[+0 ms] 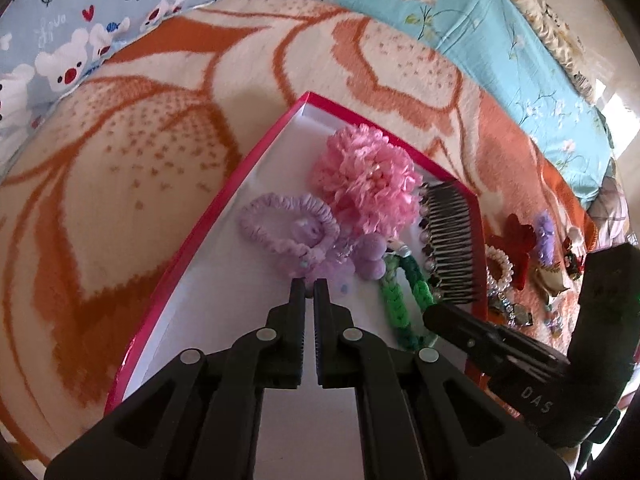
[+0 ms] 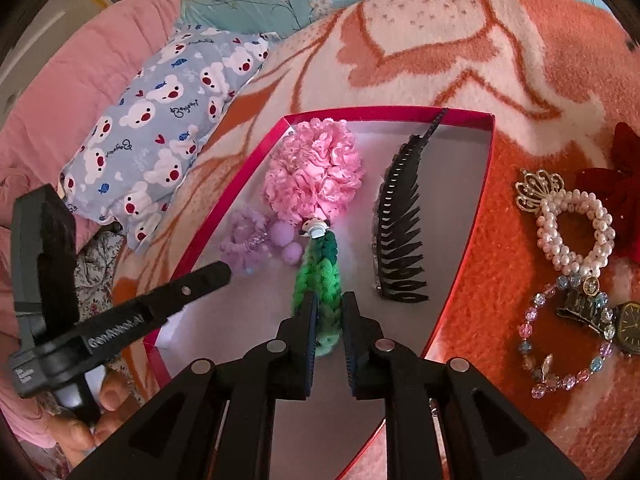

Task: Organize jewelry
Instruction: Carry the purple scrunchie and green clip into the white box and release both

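A pink-rimmed white box [image 1: 224, 200] [image 2: 472, 216] lies on the blanket. In it are a pink flower hairpiece [image 1: 370, 176] [image 2: 314, 172], a purple scrunchie [image 1: 288, 226] [image 2: 244, 240], a green braided band [image 1: 394, 300] [image 2: 318, 276] and a black comb [image 1: 450, 244] [image 2: 400, 232]. My left gripper [image 1: 308, 282] is nearly closed at the purple scrunchie's near edge; a grip is unclear. My right gripper [image 2: 330, 300] is shut on the green braided band's near end. Outside the box lie a pearl bracelet [image 2: 572, 228], a beaded bracelet [image 2: 568, 360] and a watch [image 2: 630, 328].
An orange and cream blanket [image 1: 120, 184] covers the bed. A bear-print pillow [image 2: 160, 128] lies to the left, a teal floral sheet [image 1: 480, 20] behind. A red flower clip [image 1: 516, 248] [image 2: 624, 184] and a gold butterfly clip [image 2: 536, 188] lie right of the box.
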`<state>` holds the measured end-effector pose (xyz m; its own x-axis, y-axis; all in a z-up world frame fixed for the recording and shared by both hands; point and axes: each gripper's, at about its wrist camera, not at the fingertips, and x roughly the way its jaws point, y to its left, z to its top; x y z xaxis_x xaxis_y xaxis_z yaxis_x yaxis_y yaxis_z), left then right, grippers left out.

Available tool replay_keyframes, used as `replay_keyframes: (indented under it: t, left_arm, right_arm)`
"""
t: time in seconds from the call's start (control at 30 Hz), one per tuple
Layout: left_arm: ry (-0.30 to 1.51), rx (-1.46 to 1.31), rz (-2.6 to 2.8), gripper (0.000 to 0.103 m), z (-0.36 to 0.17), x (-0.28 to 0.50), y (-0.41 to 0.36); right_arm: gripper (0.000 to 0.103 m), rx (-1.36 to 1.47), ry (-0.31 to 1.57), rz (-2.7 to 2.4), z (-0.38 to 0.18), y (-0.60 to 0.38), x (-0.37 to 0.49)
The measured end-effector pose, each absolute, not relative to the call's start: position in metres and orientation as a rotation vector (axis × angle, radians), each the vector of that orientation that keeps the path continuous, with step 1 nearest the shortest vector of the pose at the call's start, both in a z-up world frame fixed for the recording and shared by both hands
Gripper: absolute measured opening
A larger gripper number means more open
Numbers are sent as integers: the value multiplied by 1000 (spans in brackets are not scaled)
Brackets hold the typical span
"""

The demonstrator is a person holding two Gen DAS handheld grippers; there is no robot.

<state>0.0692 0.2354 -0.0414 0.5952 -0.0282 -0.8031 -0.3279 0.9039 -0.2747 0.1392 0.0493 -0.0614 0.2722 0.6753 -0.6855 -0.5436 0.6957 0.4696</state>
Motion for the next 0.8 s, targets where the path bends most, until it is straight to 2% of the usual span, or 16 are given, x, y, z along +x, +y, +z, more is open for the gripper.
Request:
replay_keyframes:
  t: [0.17,0.27,0.33,0.37,0.4,0.53,0.7,0.8]
  left_arm:
    - [935,-408,185,3,-42,66,231]
    - [938,-407,195,14,-41,63,231]
    - [941,-412,205,31,-40,60,231]
    - [944,-413,212,52,-40,59,231]
    - [944,-413,224,64,-40,57,232]
    - [932,-409,232,64,-36,50,229]
    - [921,-384,223,64,-28,44,217]
    - [917,-378,213,64,-23,41,210]
  right_arm:
    - [15,171,1007,828,-61,46,138]
    - [15,179,1001,833,-58,43,135]
    - [16,187,993,837,-54,39,133]
    - [16,191,988,839,-52,37,132]
    - [16,196,982,840,-49,34,131]
    - [26,213,963,841,-40,22,126]
    - [28,229,946,831,-33,4,120]
    - [35,248,941,817,-32,-11,117]
